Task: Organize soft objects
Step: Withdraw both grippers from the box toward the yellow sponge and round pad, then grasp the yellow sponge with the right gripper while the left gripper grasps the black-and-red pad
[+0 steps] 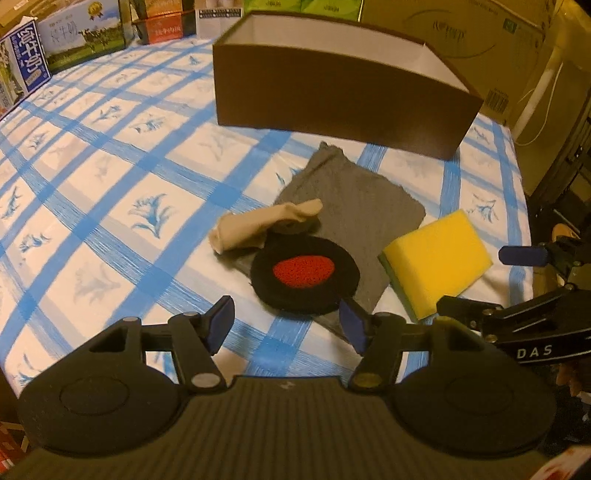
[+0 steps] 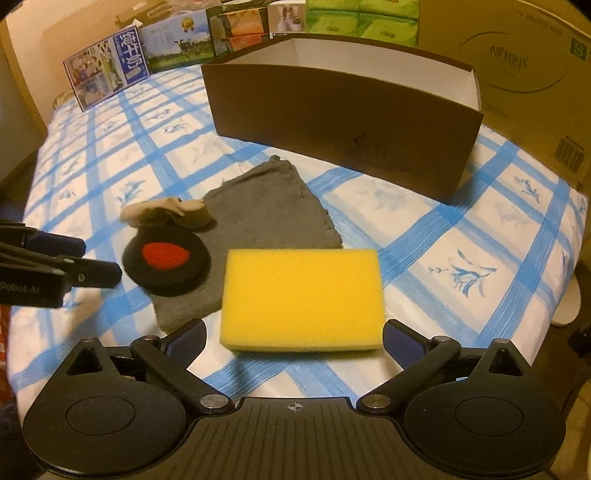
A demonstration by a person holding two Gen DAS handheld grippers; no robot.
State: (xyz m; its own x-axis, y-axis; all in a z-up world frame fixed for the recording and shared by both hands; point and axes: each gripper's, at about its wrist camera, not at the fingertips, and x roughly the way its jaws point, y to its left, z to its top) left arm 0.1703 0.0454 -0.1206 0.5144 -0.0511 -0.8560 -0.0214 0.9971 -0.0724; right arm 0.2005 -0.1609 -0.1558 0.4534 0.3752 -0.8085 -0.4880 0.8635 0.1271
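My left gripper (image 1: 287, 320) has its fingers apart, nothing between the blue pads, positioned just in front of the round black knitted pad with a red centre (image 1: 304, 272). My right gripper (image 2: 294, 338) has its fingers spread wide, one to each side of the near edge of the rectangular yellow foam sponge (image 2: 302, 297); the pads stand clear of it. The sponge lies flat on the blue-and-white checked tablecloth (image 2: 461, 258), its far left corner over the edge of the flat grey felt cloth (image 2: 266, 210). The black pad rests on the left part of that cloth, partly on the tablecloth. A rolled beige sock (image 1: 258, 225) lies just behind the black pad, touching it, half on the grey cloth. Behind these items, well apart from them, stands the open brown cardboard box with a white interior (image 2: 343, 110); the tablecloth between the cloth and the box is bare. Printed milk cartons (image 2: 107, 70) and green packages (image 2: 362, 18) line the far edge of the table, and a large plain cardboard carton (image 2: 517, 55) stands behind the brown box to the right.
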